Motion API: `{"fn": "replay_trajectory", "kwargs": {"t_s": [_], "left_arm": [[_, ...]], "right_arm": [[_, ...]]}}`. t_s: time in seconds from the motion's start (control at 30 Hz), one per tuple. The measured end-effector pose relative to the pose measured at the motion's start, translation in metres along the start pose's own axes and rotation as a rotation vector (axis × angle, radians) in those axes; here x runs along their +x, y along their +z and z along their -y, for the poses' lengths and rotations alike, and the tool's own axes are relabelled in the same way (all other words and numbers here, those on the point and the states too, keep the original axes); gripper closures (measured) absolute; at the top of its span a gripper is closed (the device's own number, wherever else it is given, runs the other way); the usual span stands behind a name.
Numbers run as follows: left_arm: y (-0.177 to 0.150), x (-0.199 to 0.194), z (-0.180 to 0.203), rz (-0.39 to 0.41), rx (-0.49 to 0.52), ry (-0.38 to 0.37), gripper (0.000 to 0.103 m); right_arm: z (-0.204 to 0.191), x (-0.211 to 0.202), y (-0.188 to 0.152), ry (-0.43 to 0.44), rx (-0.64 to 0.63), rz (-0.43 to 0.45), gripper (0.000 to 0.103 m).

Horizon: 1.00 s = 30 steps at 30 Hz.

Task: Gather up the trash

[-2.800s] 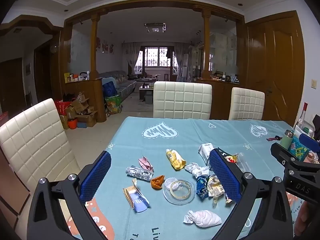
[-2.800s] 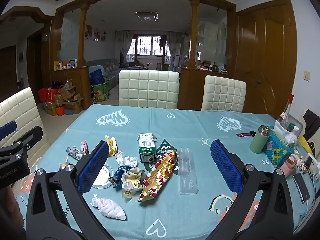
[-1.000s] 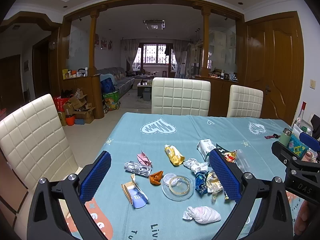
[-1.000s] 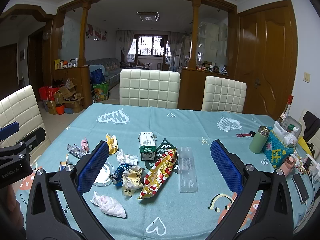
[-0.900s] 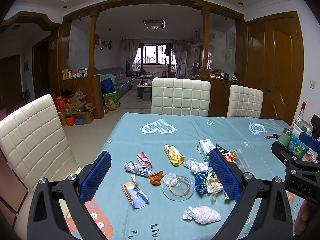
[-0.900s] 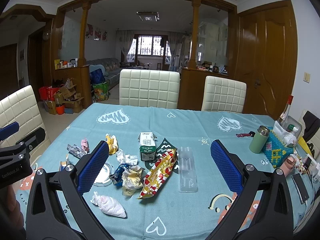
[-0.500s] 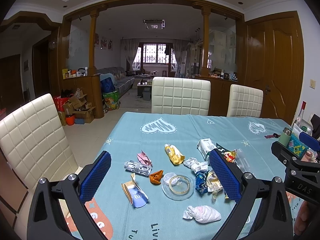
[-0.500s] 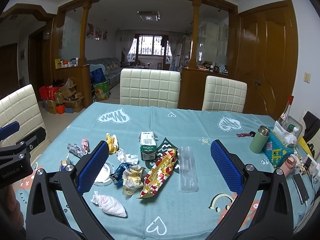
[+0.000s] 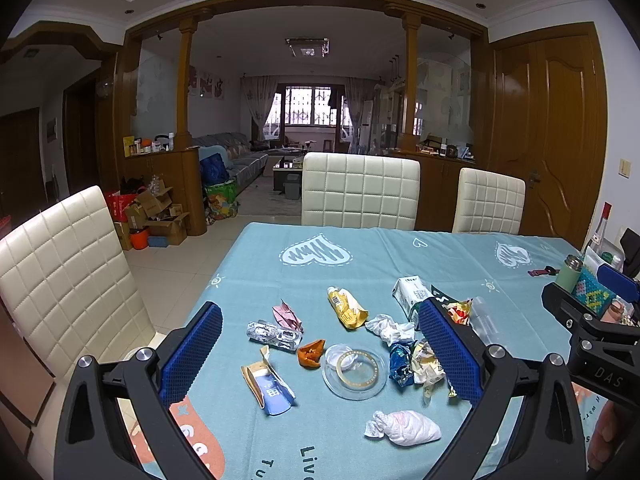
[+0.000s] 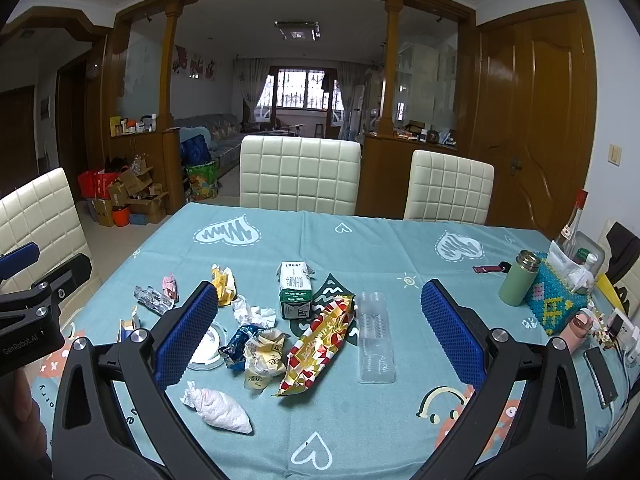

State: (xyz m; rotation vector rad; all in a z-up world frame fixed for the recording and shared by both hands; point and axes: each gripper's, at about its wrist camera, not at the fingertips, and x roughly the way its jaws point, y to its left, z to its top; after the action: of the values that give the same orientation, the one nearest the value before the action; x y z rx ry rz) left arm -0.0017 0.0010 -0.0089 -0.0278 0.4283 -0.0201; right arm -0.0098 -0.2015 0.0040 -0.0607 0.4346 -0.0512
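Right wrist view shows the trash strewn across the near half of the teal tablecloth, loosely clustered, which I judge leaves every piece reachable from above without shifting another first. My right gripper hangs above the cloth with jaws spread wide, gripping nothing and touching nothing. Between its pads, the milk carton lies at 12 o'clock, the red-and-gold snack wrapper at centre, the clear plastic tray toward 3 o'clock, and the knotted white bag at 7 o'clock.

My left gripper is just as wide and just as empty, poised over the clear round lid (a ring of some kind sits in it). The orange scrap is just beside the lid at 9 o'clock, and the blue-and-tan packet lies nearer me at 8 o'clock. No bin is visible, so I cannot tell where it all goes.
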Motion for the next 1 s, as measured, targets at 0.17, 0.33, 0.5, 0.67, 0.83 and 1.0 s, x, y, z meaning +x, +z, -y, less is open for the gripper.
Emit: {"fn": "replay_trajectory", "kwargs": {"t_s": [0.17, 0.33, 0.5, 0.67, 0.83, 1.0], "left_arm": [[-0.0002, 0.0004, 0.0004, -0.001, -0.001, -0.001, 0.007], [-0.0008, -0.0001, 0.0011, 0.000, -0.002, -0.002, 0.007], [-0.0006, 0.0011, -0.0001, -0.004, -0.002, -0.004, 0.007], [-0.0020, 0.0022, -0.0011, -0.009, -0.001, -0.007, 0.007], [-0.0022, 0.0020, -0.0013, -0.010, -0.001, -0.007, 0.007], [-0.0022, 0.0024, -0.0011, -0.012, 0.001, -0.008, 0.007]], "right_arm": [[0.0000, 0.0000, 0.0002, -0.001, -0.001, 0.000, 0.003], [0.0003, -0.0004, 0.0000, -0.002, 0.000, -0.001, 0.003], [-0.0004, 0.0003, 0.0001, -0.001, -0.001, -0.001, 0.003], [0.0002, -0.0003, -0.0001, 0.001, 0.000, -0.003, 0.003], [0.0002, -0.0002, -0.0003, -0.001, -0.001, -0.003, 0.003], [0.0003, 0.0015, -0.0014, -0.001, 0.000, -0.006, 0.003]]}}
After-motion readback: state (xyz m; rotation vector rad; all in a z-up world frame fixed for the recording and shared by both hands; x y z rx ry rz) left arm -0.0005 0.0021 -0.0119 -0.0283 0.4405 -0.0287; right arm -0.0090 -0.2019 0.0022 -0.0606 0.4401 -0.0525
